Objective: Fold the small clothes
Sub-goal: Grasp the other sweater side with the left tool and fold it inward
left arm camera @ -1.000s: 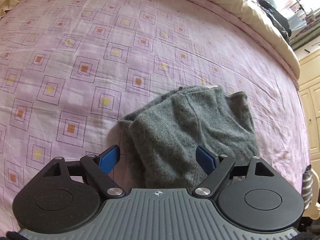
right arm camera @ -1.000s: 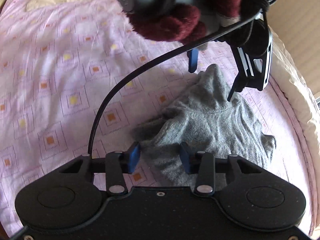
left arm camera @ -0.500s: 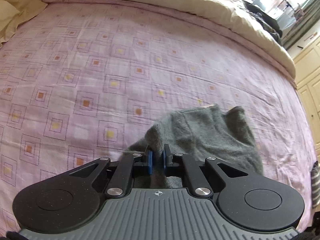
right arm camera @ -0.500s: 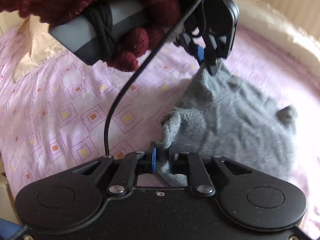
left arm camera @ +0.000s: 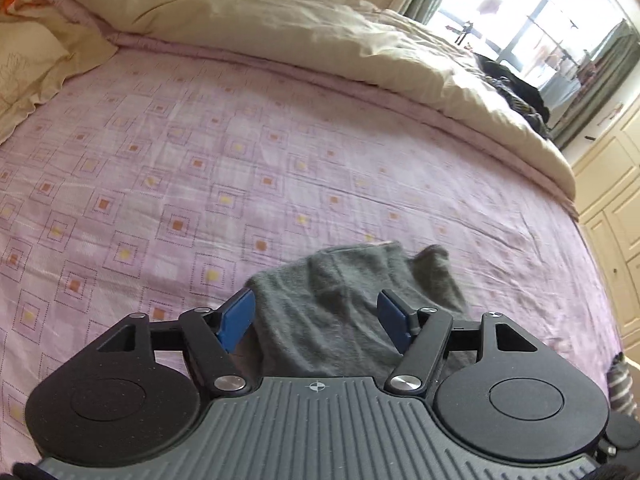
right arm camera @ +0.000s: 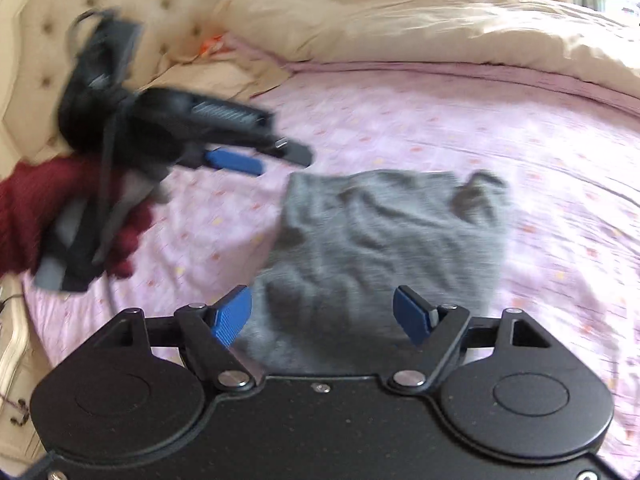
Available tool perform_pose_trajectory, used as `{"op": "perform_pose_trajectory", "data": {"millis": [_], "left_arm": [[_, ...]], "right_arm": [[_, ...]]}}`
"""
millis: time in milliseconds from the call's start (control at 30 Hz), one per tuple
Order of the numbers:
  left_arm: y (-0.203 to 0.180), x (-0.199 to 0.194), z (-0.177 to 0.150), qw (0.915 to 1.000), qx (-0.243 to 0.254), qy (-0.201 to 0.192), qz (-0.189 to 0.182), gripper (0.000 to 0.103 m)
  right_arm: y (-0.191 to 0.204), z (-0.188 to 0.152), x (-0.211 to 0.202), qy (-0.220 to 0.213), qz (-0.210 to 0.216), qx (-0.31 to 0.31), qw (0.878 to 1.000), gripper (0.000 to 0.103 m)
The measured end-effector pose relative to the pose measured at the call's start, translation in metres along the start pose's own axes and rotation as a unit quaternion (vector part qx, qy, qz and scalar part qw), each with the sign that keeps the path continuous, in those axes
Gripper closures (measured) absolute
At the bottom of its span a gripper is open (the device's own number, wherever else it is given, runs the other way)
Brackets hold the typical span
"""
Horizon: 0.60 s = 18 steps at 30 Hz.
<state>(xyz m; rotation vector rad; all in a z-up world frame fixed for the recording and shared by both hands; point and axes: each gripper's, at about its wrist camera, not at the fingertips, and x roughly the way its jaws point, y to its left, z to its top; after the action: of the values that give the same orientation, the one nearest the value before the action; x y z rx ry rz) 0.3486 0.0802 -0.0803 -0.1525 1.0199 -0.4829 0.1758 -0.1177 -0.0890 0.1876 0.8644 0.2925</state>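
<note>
I count one grey garment (left arm camera: 340, 304), two grippers, one sheet (left arm camera: 200, 160) and one cream duvet (left arm camera: 320, 40). The garment lies folded on the pink sheet, just ahead of both wrist cameras.

My left gripper (left arm camera: 316, 320) has its jaws spread wide and holds nothing; the garment shows between the blue pads (left arm camera: 238, 320) but neither pad touches it as far as I can tell. My right gripper (right arm camera: 324, 316) is equally wide apart and empty, with the grey knit lying in the gap beyond it.

For room, the sheet runs bare to the left and ahead of the garment up to the duvet, which is bunched along the far edge. The bed's right edge curves down close to the garment's right side in the left view, with cream cupboards (left arm camera: 612, 200) beyond.

Only the right view shows the left gripper (right arm camera: 236, 162) from outside, blurred, held in a dark red glove (right arm camera: 24, 208) above the sheet left of the garment, plus the tufted headboard (right arm camera: 120, 0). Only the left view shows the window (left arm camera: 540, 20) and a dark heap (left arm camera: 512, 88) on the duvet.
</note>
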Motion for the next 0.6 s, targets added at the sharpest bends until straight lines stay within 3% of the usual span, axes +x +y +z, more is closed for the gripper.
{"op": "perform_pose_trajectory", "data": {"millis": [100,233,433,600], "left_arm": [[-0.029,0.004,-0.014,0.9994,0.031,0.001,-0.017,0.033],[-0.05,0.027,-0.032,0.9977,0.052,0.031,-0.03,0.033],[-0.033,0.068,-0.061,0.9938,0.059,0.086,0.038,0.03],[-0.026,0.071,-0.059,0.993,0.071,0.088,0.033,0.024]], "right_arm": [[-0.028,0.004,-0.002,-0.001,-0.035,0.031,0.999,0.022],[-0.063,0.004,0.0,-0.003,-0.065,0.072,0.995,0.022],[-0.089,0.019,0.007,-0.012,-0.072,0.076,0.994,0.022],[-0.095,0.036,0.039,0.004,-0.062,0.051,0.997,0.022]]}}
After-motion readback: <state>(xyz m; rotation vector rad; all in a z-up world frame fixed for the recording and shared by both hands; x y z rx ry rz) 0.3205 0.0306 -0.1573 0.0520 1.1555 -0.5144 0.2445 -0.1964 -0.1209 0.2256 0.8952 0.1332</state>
